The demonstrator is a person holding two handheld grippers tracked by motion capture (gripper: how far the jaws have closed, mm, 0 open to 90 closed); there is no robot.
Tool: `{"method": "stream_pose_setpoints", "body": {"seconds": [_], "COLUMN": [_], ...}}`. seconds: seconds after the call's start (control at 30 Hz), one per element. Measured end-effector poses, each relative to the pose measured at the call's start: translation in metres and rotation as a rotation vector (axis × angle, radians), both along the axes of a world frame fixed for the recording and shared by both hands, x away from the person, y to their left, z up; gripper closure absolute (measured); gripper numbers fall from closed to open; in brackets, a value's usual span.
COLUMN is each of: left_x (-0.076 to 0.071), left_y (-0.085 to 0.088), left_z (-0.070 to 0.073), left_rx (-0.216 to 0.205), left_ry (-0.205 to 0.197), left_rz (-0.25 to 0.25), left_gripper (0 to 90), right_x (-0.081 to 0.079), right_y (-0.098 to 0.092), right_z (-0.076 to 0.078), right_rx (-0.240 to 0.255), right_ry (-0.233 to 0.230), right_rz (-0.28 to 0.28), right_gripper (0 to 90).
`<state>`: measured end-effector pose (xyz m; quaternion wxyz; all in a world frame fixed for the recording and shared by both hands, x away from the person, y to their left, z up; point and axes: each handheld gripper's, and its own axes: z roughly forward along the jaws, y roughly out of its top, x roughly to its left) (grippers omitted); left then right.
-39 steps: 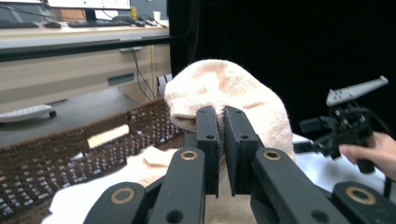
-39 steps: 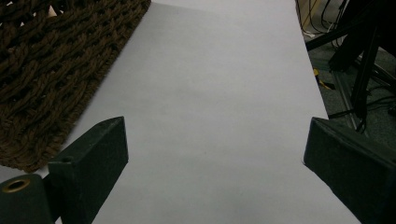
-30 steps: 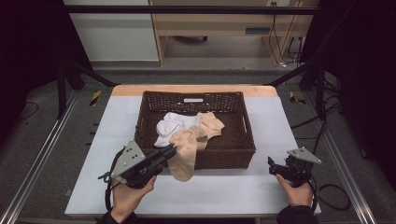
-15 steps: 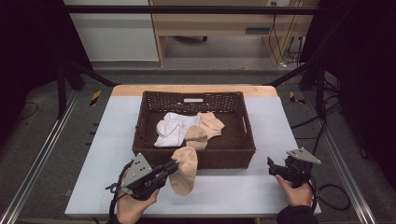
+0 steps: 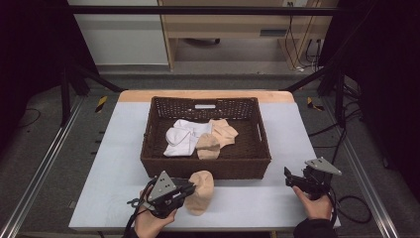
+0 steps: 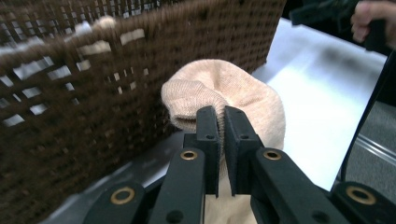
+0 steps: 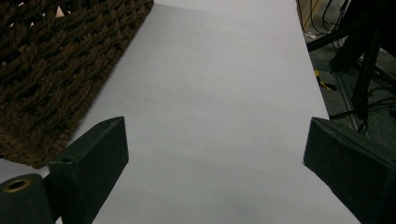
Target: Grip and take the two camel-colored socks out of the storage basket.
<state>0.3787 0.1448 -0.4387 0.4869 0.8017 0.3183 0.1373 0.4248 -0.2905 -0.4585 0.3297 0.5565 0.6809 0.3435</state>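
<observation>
One beige knitted sock (image 5: 200, 191) lies on the white desk (image 5: 119, 173) just before the dark brown woven basket (image 5: 205, 167), pinched in the left gripper (image 5: 185, 188). Two beige socks (image 5: 216, 139) and two white socks (image 5: 184, 137) rest inside the basket. The right gripper (image 5: 288, 176) hovers wide open, holding nothing.

A lab recording bay: black frame rails (image 5: 198, 10) (dark curtains behind), loose cables (image 5: 297, 29), bare grey floor (image 5: 44, 148)
</observation>
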Motion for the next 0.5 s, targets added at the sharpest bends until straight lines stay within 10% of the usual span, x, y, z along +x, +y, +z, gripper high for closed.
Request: {"method": "stream_pose_setpoints", "body": {"seconds": [0.5], "left_x": [0.008], "left_y": [-0.005], "left_z": [-0.025], "left_rx": [0.068], "left_ry": [0.055], "left_rz": [0.001], "left_gripper": [72.2], "right_x": [0.001], "right_y": [0.0], "right_z": [-0.001], "right_rx": [-0.002], "right_ry": [0.007], "right_rz": [0.003], "right_gripper": [6.7]}}
